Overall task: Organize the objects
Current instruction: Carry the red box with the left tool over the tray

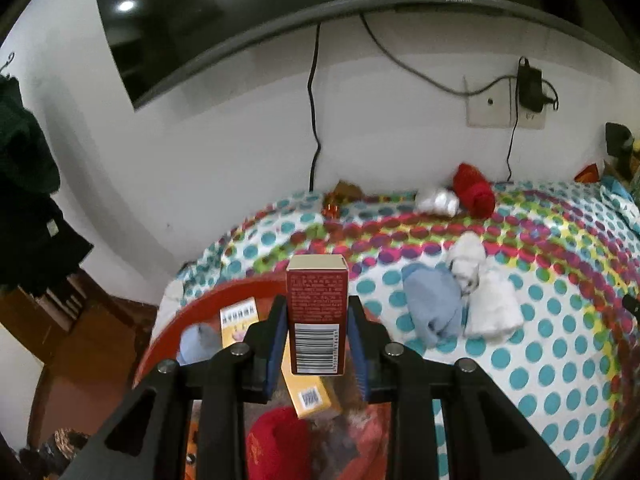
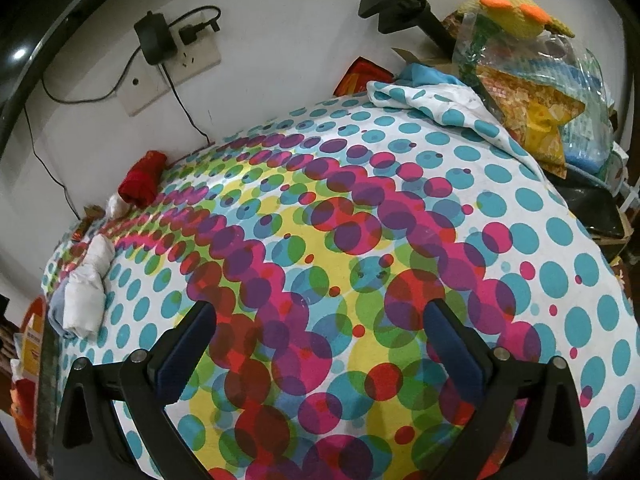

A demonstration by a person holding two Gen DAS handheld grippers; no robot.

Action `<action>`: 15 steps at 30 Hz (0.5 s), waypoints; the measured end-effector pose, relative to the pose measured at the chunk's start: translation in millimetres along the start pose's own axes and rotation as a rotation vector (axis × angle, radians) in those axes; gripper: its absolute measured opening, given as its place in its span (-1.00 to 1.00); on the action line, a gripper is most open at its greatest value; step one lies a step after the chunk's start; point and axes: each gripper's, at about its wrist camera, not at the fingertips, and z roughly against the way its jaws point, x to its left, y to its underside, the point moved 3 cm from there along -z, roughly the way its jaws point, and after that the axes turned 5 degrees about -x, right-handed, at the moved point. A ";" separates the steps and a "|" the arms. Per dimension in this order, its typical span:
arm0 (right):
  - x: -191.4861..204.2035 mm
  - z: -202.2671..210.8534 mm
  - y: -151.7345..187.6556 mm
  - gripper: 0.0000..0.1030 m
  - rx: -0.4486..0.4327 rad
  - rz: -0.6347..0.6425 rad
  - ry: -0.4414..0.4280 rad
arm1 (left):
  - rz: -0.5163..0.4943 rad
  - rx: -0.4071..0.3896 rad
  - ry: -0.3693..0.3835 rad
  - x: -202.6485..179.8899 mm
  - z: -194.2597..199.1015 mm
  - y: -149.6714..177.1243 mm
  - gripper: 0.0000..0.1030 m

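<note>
Left wrist view, left to right: dark clothes [image 1: 24, 184] hang at the far left by the wall. Below them, near left, a red basin [image 1: 224, 294] sits off the edge of the dotted bedspread [image 1: 560, 340]. Inside the basin: a blue rolled sock [image 1: 198, 342], a yellow box [image 1: 308, 392], a red rolled cloth [image 1: 272, 444].

Left gripper [image 1: 318, 320] is clenched on a red carton [image 1: 318, 312], blue pads pressing both its side faces. Carton stands upright, barcode facing the camera, held up over the basin's far part, clear of the contents.

Right of it on the bedspread: a light-blue sock roll [image 1: 434, 304] touching a white sock roll [image 1: 490, 300], a second white roll [image 1: 466, 250] just behind them. Far, by the wall: white bundle [image 1: 438, 202] beside a red sock roll [image 1: 474, 190]. A TV [image 1: 256, 20] hangs on the wall above, wall socket [image 1: 490, 102] to the right with an adapter plugged in.

Right wrist view: right gripper [image 2: 320, 344] is released, fingers wide apart, nothing between them, hovering over bare bedspread. Same sock rolls at far left. Far right: a pile of plastic bags [image 2: 540, 80] with a yellow knitted toy [image 2: 516, 12] on top.
</note>
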 end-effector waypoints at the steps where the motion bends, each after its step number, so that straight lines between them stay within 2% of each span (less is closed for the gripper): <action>1: -0.2 0.2 0.0 1.00 0.000 0.000 -0.001 | 0.008 0.009 0.001 2.0 -0.7 3.9 -0.44; 14: -1.6 0.8 -0.5 1.00 0.002 0.004 -0.004 | 0.030 0.090 -0.014 18.0 -18.2 50.2 -0.43; 15: -1.4 0.8 -0.4 1.00 0.009 0.019 -0.026 | 0.024 0.093 -0.012 17.0 -19.4 52.3 -0.43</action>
